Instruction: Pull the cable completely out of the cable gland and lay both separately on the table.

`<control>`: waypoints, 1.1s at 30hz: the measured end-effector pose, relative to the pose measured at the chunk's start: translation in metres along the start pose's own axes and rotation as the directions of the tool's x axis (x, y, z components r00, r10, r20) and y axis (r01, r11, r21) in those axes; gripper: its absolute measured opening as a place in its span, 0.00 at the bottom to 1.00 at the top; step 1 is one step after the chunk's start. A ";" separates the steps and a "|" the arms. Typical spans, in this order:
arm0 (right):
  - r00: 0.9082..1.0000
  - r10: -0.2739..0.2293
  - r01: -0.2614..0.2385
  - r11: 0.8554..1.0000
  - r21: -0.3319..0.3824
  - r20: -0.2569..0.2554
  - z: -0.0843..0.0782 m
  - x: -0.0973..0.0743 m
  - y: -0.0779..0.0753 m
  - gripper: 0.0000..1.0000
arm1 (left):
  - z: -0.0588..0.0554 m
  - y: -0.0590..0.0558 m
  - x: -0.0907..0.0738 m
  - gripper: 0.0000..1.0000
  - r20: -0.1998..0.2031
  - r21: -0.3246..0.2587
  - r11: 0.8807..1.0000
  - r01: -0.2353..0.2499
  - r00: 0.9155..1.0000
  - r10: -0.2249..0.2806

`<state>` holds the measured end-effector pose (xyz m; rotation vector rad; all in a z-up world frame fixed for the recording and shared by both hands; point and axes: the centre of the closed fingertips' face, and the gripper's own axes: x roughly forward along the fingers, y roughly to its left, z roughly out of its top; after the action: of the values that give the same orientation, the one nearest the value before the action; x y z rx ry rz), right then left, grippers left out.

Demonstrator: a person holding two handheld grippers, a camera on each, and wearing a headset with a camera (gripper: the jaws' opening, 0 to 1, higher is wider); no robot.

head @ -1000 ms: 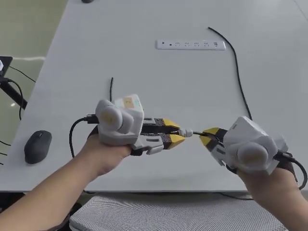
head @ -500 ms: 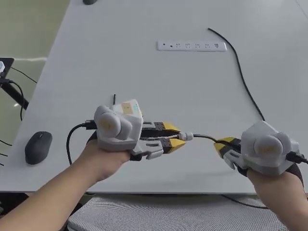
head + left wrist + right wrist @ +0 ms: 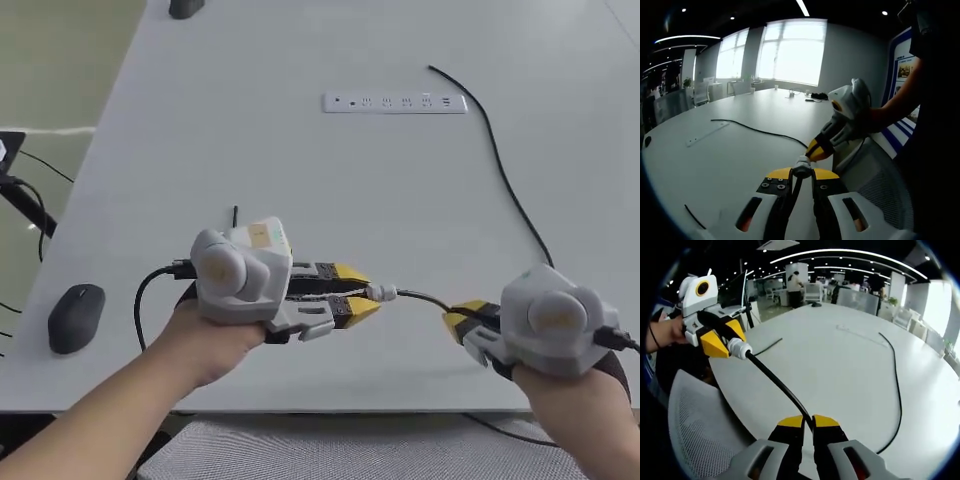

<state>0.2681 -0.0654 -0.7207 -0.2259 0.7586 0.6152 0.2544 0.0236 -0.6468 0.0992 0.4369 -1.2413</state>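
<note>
One white office table [image 3: 300,150] spans below: left gripper [image 3: 363,290] clamps the cable gland [image 3: 383,293], right gripper [image 3: 453,317] clamps the cable [image 3: 420,297].

We hold left gripper [image 3: 365,295] and right gripper [image 3: 458,318] level, tips facing, apart; all 4 jaws closed.

Surface [image 3: 300,160]: pale grey, long.
- Far centre: white power strip [image 3: 394,103].
- Right side: black cable [image 3: 503,175], running far to near.
- Near left edge: dark mouse [image 3: 76,317].
- Left of centre: short black wire [image 3: 235,216].
- Far left: dark object [image 3: 185,8], cut off.
</note>
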 end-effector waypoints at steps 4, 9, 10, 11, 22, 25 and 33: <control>1.000 -0.001 0.001 0.999 -0.035 -0.007 -0.001 0.001 0.002 0.01 | 0.000 0.000 0.000 0.15 0.000 -0.008 1.000 -0.001 1.000 0.001; 1.000 -0.017 0.016 0.994 -0.107 -0.008 0.001 -0.001 0.005 0.01 | 0.001 0.001 -0.001 0.15 -0.001 -0.008 1.000 0.002 1.000 -0.002; 1.000 -0.021 0.020 0.994 -0.112 -0.005 0.002 -0.002 0.004 0.02 | 0.001 0.002 -0.002 0.15 0.001 -0.011 1.000 0.000 1.000 0.000; 1.000 -0.028 0.027 0.992 -0.125 0.000 0.004 -0.003 0.004 0.02 | 0.001 0.004 -0.003 0.15 0.004 -0.015 1.000 -0.002 1.000 0.002; 0.997 0.022 0.010 0.898 -0.440 0.067 0.052 -0.011 0.046 0.15 | -0.002 0.002 -0.005 0.15 0.000 -0.018 1.000 0.007 1.000 -0.007; 0.996 0.039 0.008 0.864 -0.504 0.083 0.062 -0.011 0.060 0.14 | -0.002 0.001 -0.005 0.15 -0.004 -0.014 1.000 0.014 1.000 -0.014; 0.995 0.046 0.010 0.825 -0.566 0.084 0.069 -0.007 0.070 0.05 | -0.002 0.003 -0.005 0.15 -0.009 -0.006 1.000 0.023 1.000 -0.023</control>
<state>0.2623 0.0153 -0.6649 -0.7363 0.4674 0.8569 0.2550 0.0299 -0.6475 0.0951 0.4505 -1.2623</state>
